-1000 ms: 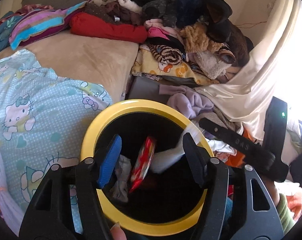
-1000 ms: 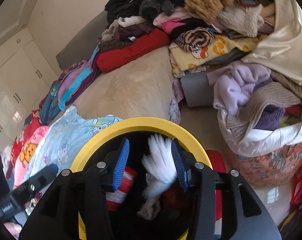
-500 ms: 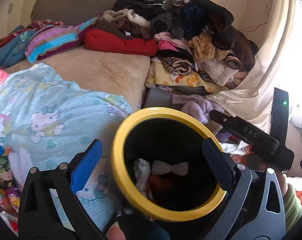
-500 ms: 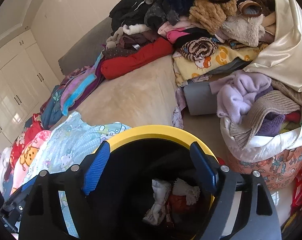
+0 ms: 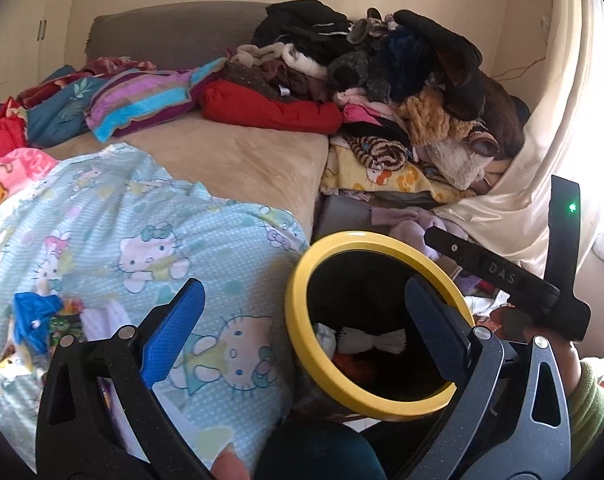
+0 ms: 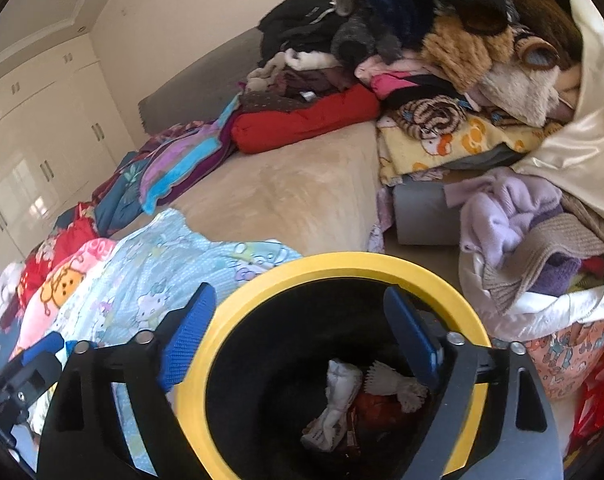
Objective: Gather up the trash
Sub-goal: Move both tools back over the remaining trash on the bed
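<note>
The yellow-rimmed bin (image 6: pixel 262 276) stands beside the bed, holding a white pleated wrapper (image 5: pixel 372 339), a crumpled tissue (image 6: pixel 338 404) and something red. The left gripper (image 5: pixel 302 320) hangs spread wide and empty above its rim and the light blue cartoon-print blanket (image 5: pixel 114 232). The right gripper (image 6: pixel 298 344) (also holding nothing) is opening over the bin's mouth.

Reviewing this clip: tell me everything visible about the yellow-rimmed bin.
The bin is round, with a broad glossy yellow rim, plastic by its look, and a black inside. It stands upright and open beside the bed, against the light blue cartoon-print bedding. At its bottom lie a pleated white paper piece, a crumpled white wad and something red. Neither gripper touches it.
</note>
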A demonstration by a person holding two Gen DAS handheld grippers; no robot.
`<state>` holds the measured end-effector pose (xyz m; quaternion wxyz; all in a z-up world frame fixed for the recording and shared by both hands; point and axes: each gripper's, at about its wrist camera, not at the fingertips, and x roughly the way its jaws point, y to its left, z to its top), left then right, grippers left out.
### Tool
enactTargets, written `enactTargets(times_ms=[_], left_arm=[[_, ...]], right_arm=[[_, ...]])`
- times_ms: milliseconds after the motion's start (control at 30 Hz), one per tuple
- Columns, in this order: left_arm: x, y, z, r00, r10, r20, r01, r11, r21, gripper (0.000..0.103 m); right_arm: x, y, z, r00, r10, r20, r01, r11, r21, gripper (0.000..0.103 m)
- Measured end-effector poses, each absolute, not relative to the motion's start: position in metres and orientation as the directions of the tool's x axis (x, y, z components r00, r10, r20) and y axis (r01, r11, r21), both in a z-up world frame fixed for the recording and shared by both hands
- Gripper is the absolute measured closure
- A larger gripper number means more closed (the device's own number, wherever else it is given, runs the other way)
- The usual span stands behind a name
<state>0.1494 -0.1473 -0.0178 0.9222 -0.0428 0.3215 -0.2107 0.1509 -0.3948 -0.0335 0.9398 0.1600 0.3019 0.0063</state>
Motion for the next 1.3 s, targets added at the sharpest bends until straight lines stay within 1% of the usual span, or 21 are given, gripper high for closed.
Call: enactTargets(times_ms=[367,633,800,933,1300], left_arm=[[0.145,-0.11,-0.007,0.749,-0.377,-0.545,0.3,0.926,-0.228,0.011],[0.141,-0.087,-0.006,0.772,-0.35,-0.531,0.259,0.936,-0.24,0.011],[0.139,-0.072,-0.005,0.787,-0.323,-0.525,0.227,0.944,-0.24,0.011],[0.138,-0.063,-0.006,0.793,-0.308,-0.525,0.21,0.948,-0.238,0.011],[0.136,-0.029,-0.005,0.818,-0.251,-0.518,0.147,0.961,-0.234,0.011]], right_arm=[[0.146,-0.353,-0.018,0.827,0.149,-0.541,-0.008,0.967,0.255,0.015],[0.141,-0.325,-0.008,0.827,0.215,-0.52,-0.061,0.953,0.297,0.015],[0.137,-0.301,-0.004,0.822,0.243,-0.515,-0.106,0.954,0.282,0.015],[0.135,-0.284,-0.004,0.806,0.284,-0.519,-0.141,0.945,0.296,0.015],[0.129,-0.255,0.0,0.797,0.31,-0.518,-0.195,0.944,0.265,0.012]])
